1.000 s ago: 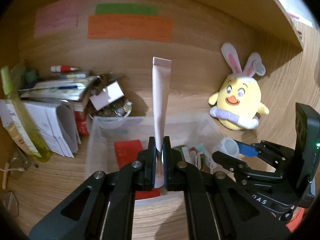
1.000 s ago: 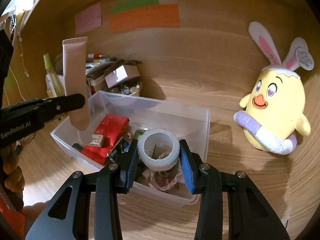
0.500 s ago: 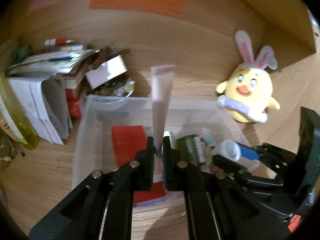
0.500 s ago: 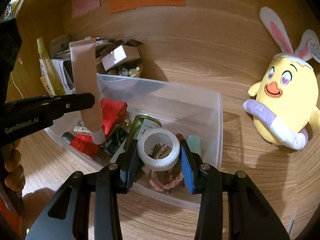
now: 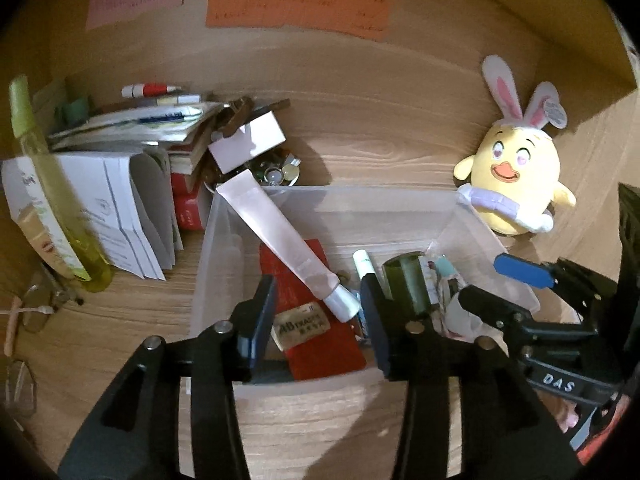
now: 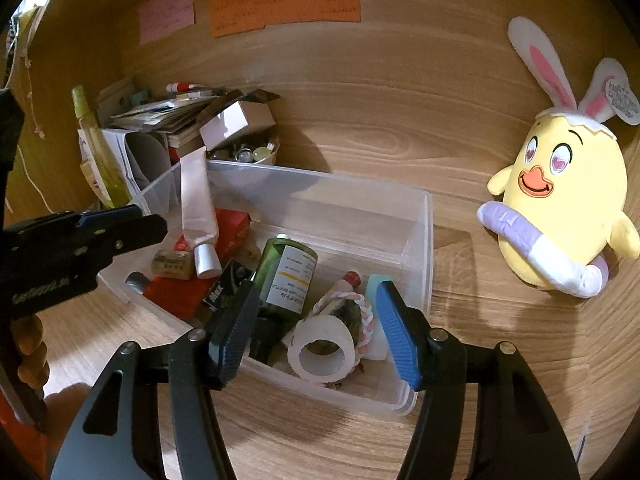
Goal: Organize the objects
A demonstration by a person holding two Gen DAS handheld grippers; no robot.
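Two views, and they split the details: only the left wrist view catches the glasses (image 5: 38,312) on the desk at about 9 o'clock, while only the right wrist view shows the white tape roll (image 6: 322,354) clearly, plus a hand (image 6: 28,354) gripping the other tool at the left edge.

Left gripper (image 5: 318,312) has its jaws opening, nothing pinched — the pink cream tube (image 5: 276,236) lies loose in the clear plastic bin (image 5: 400,196), cap end between the fingertips, body slanting away toward 11 o'clock over a red box (image 5: 320,344).

Right gripper (image 6: 316,328) is opening too, pads off everything. The tape roll sits on the bin's contents just below and between its fingers, a green bottle (image 6: 286,276) at 11 o'clock from it. The chick plush (image 6: 568,208) stands outside the bin, off at 2 o'clock.
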